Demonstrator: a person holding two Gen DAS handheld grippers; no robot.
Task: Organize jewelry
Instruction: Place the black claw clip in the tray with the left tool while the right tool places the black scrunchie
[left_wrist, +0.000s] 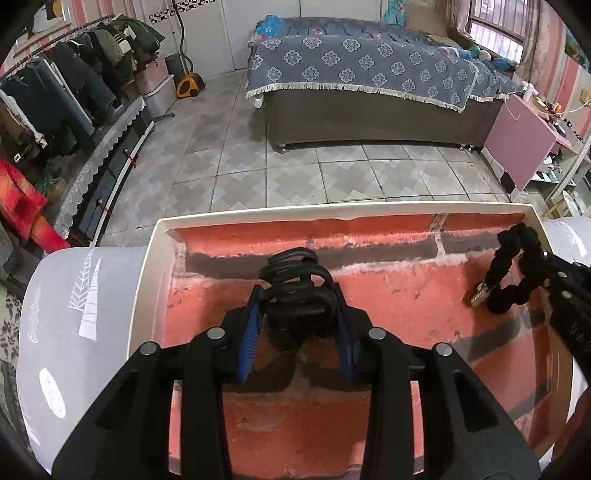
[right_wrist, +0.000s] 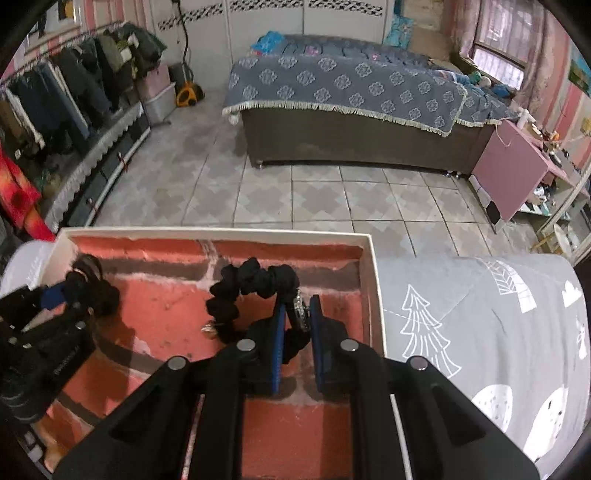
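Note:
A shallow white box (left_wrist: 153, 258) lined with a red brick print lies on a grey cloth. My left gripper (left_wrist: 295, 295) is shut on a stack of black bangles (left_wrist: 291, 273), held over the box's middle. My right gripper (right_wrist: 297, 314) is shut on a black beaded bracelet (right_wrist: 251, 277) with a small silver charm (right_wrist: 208, 330), near the box's right wall (right_wrist: 376, 291). The bracelet also shows in the left wrist view (left_wrist: 509, 266) at the right, and the left gripper with the bangles (right_wrist: 86, 275) shows in the right wrist view at the left.
The grey cloth with white tree prints (right_wrist: 480, 332) covers the surface around the box. Beyond it are a tiled floor (left_wrist: 295, 166), a bed (left_wrist: 369, 85), a clothes rack (left_wrist: 55, 92) on the left and a pink desk (left_wrist: 521, 140) on the right.

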